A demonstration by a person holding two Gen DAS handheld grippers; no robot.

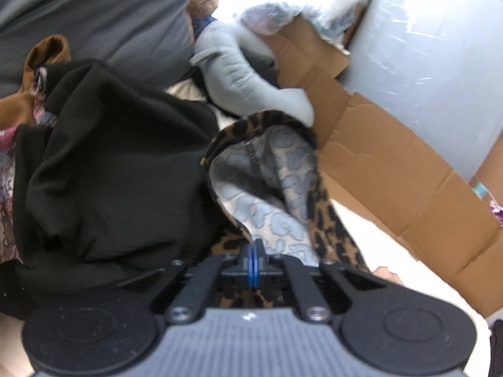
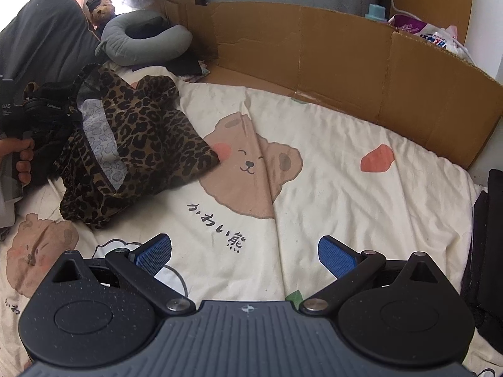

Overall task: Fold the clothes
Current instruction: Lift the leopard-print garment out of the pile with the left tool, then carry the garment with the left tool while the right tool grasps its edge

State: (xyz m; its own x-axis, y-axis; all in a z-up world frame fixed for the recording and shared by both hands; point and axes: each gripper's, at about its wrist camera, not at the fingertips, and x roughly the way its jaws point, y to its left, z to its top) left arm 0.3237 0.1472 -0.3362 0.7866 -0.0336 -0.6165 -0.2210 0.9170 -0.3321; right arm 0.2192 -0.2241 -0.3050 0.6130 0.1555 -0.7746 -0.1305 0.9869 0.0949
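Observation:
A leopard-print garment point(image 2: 151, 132) with a pale blue-patterned lining lies crumpled on the left side of a cream bear-print bedsheet point(image 2: 314, 188). In the left wrist view my left gripper point(image 1: 253, 248) is shut on a fold of this leopard garment point(image 1: 323, 220), which rises straight from the closed blue pads with its lining point(image 1: 267, 194) facing me. A black garment point(image 1: 119, 163) is heaped just to its left. My right gripper point(image 2: 245, 251) hovers open over bare sheet at the near edge, holding nothing. A hand point(image 2: 22, 157) grips the left tool at the far left.
A cardboard wall point(image 2: 345, 62) lines the bed's far and right sides. A grey neck pillow point(image 2: 138, 40), a teddy bear point(image 2: 102, 11) and a dark pillow point(image 2: 41, 37) sit at the back left. Dark clothing point(image 2: 487, 251) lies at the right edge. Brown and floral fabrics point(image 1: 19, 110) lie beyond the black heap.

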